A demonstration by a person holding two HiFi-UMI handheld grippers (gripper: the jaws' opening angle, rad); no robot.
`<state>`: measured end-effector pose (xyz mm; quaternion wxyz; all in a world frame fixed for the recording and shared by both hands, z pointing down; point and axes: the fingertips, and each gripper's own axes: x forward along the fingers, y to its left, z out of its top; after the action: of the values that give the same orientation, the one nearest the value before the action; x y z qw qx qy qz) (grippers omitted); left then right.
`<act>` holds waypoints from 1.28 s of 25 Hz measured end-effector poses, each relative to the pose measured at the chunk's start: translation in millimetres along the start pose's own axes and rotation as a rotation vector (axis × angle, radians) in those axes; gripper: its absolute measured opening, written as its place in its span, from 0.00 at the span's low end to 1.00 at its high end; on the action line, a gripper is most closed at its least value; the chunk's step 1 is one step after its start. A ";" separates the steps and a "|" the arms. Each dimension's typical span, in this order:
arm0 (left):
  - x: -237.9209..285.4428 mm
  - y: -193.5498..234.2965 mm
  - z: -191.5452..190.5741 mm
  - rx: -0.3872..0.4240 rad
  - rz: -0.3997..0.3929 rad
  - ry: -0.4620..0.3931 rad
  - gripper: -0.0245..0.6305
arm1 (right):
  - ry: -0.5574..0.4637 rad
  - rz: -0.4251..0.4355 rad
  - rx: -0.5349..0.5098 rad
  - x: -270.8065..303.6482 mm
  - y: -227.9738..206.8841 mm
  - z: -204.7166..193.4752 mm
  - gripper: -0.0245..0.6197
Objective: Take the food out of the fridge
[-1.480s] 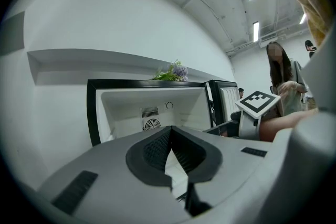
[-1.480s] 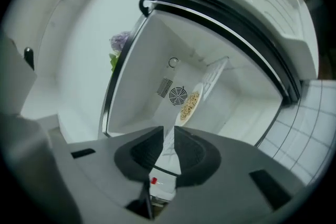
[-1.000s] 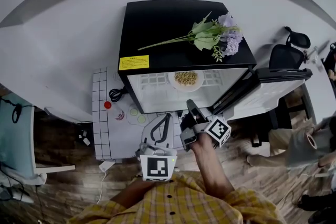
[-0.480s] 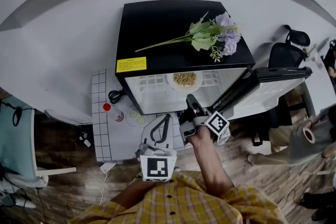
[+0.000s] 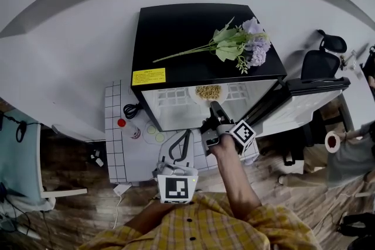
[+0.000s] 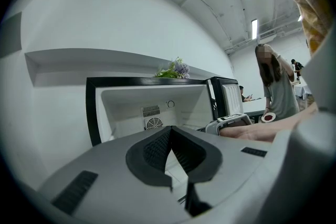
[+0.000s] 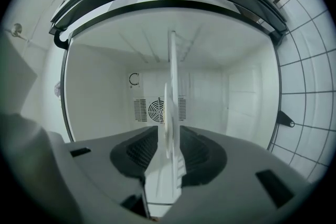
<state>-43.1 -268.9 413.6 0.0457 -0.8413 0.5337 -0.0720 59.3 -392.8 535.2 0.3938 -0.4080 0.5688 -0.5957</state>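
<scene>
The plate of food on the fridge shelf is being reached, its rim is set between the opening jaws of the right gripper, and a firm closing is needed next.

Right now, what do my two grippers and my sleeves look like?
Both the left gripper and right gripper are grey plastic with black ribbed pads, each carrying a white cube with black square markers. The right's jaws are opening, a white plate edge-on between them. You wear a yellow checked shirt with dark buttons; the right sleeve ends near the elbow.
</scene>
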 end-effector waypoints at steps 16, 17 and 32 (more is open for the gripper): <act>1.9 7.1 -5.2 -0.020 0.008 0.001 0.05 | -0.036 -0.025 0.055 14.1 -5.1 0.8 0.17; 1.7 7.2 -5.1 -0.020 0.010 -0.003 0.05 | -0.036 -0.024 0.055 14.4 -5.0 0.5 0.17; -2.9 9.7 -4.0 -0.011 0.027 0.000 0.05 | -0.041 -0.078 0.024 14.1 -8.6 -0.1 0.10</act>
<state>-53.6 -270.4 415.9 0.0421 -0.8343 0.5454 -0.0685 54.2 -405.6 544.3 0.3867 -0.4374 0.5370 -0.6089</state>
